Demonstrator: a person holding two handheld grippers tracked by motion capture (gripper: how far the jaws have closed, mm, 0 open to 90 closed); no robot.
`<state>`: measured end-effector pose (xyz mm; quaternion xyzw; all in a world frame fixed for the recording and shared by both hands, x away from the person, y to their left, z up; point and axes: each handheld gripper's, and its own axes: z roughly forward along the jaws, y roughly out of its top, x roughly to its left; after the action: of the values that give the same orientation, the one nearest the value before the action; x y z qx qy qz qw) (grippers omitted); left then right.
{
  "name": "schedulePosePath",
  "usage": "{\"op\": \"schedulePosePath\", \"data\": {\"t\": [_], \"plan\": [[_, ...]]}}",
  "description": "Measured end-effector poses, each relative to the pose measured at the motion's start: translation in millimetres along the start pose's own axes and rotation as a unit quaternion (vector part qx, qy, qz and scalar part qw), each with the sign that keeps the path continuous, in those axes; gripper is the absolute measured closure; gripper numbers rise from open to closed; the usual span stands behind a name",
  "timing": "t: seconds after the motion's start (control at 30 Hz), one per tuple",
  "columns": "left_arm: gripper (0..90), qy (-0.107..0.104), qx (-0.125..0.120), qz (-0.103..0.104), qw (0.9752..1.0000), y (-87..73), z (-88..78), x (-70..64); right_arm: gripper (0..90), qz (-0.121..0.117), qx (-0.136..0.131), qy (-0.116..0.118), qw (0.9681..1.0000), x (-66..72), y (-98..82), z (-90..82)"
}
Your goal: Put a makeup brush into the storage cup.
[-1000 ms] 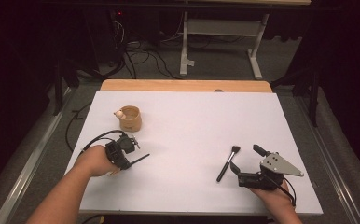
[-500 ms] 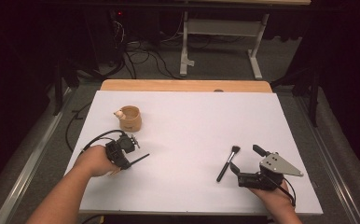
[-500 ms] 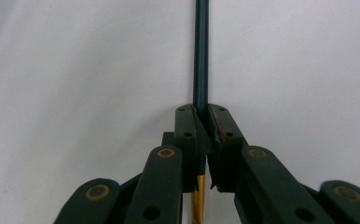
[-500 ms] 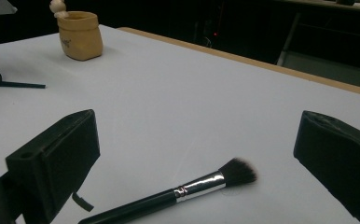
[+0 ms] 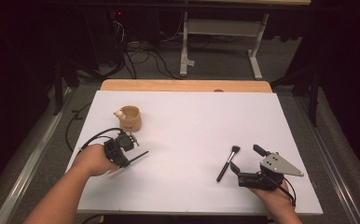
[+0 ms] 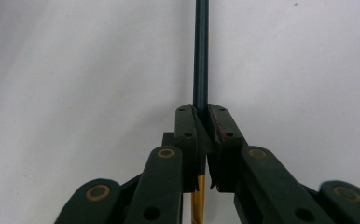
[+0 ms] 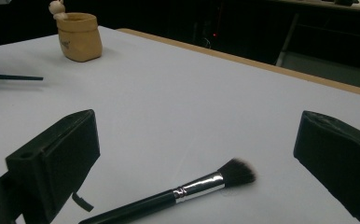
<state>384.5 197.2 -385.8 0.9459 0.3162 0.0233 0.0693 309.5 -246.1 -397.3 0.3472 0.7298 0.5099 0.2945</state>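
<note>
My left claw (image 5: 130,156) is clamped on a thin dark stick (image 6: 201,51), a slim round shaft of dull blue-green that runs straight out ahead of the pinched jaws. Behind the pads its colour turns to a glossy yellow-gold (image 6: 197,205), a detail the left gripper view gives and the high view cannot. From above the same stick (image 5: 138,156) reads as a plain black line poking out of the claw toward the middle of the table, just over the smooth white sheet (image 5: 192,121) that covers it.

My right claw (image 5: 248,162) stands wide, its two blocky matte-black jaws far apart with nothing between the pads. Just ahead of it and slightly toward its left jaw lies a makeup brush (image 7: 178,193): a black handle, a shiny silver ferrule, and a soft, flat-topped tuft of dark bristles. The right gripper view shows that ferrule and the fuzzy bristle edge clearly; in the high view the brush (image 5: 227,163) is a small slanted dark stroke beside the claw, bristle end pointing away from me.

Well ahead of my left claw sits a small tan holder (image 5: 130,118), rounded and sack-like with a rolled rim, a pale little figure (image 5: 119,113) on its edge. The right gripper view shows the holder (image 7: 79,37) from the side, far off to the left, with faint lettering on its matte wall.
</note>
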Motion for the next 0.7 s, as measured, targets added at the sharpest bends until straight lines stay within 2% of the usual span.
{"op": "schedulePosePath", "data": {"t": [0.3,0.7], "plan": [[83.0,0.002,0.004,0.029,0.9996,13.7,-10.9,-18.1,1.8,0.003,-0.001,0.000,1.0000,0.1,0.2,-0.4],[82.9,0.001,0.009,0.078,0.9969,44.0,-16.7,-46.1,1.8,0.005,-0.001,0.001,1.0000,0.2,0.0,-1.0]]}}
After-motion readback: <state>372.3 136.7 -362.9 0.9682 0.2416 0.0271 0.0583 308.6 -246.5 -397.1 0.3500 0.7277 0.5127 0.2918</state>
